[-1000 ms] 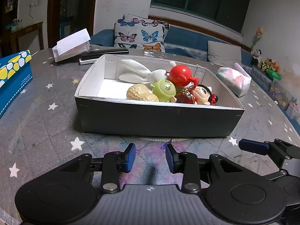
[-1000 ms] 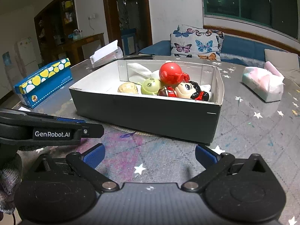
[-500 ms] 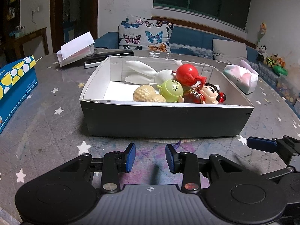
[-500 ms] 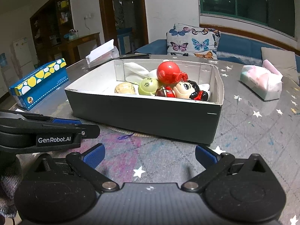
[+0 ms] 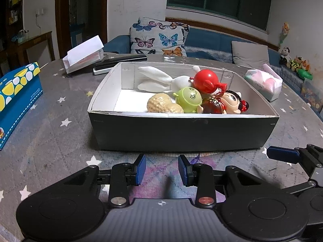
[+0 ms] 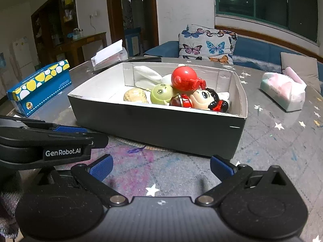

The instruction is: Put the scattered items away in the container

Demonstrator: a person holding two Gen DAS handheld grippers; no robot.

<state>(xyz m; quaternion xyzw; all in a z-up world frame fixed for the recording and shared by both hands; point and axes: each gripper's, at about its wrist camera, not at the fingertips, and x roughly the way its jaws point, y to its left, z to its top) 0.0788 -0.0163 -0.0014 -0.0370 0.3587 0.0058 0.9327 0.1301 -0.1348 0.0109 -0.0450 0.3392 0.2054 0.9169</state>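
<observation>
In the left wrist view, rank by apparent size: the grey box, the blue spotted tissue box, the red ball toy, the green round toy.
1. grey box
2. blue spotted tissue box, cut off by the frame edge
3. red ball toy and green round toy: too alike to rank

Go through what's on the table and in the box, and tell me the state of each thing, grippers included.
box: open-topped, toys inside
white rabbit: lying flat
red round toy: on top of the pile
green toy: in box
doll: lying down
left gripper: open, empty
right gripper: open wide, empty
</observation>
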